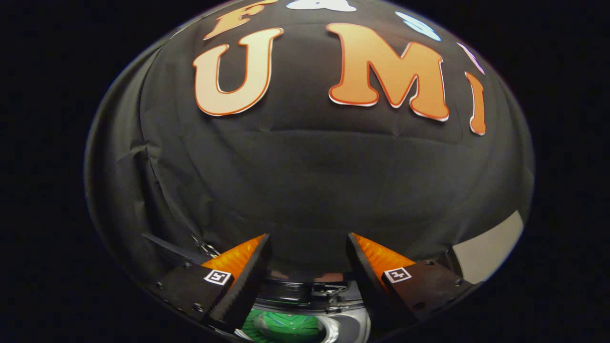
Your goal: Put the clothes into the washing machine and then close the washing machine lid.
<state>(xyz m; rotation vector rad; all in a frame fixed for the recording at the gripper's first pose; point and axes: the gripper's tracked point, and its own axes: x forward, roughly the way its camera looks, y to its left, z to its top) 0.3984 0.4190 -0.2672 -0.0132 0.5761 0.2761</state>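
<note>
Washing machine (343,326) between the parted fingers (238,267) holds something green (281,328).

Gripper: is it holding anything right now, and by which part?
Nothing. The gripper is open, its fingers apart with only the booth wall and the washing machine showing between them.

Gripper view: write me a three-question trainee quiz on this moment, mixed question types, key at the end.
1. True or false: the gripper is shut on a piece of clothing.
2. Multiple choice: where does the washing machine sit relative to the fingers? A) far beyond them, against the black cloth wall; B) low between them, close under the gripper; C) off to one side, past the pale panel.
3. Short answer: what colour shows inside the machine's round opening?

Key
1. False: the fingers stand apart with nothing between them.
2. B.
3. Green.
</note>
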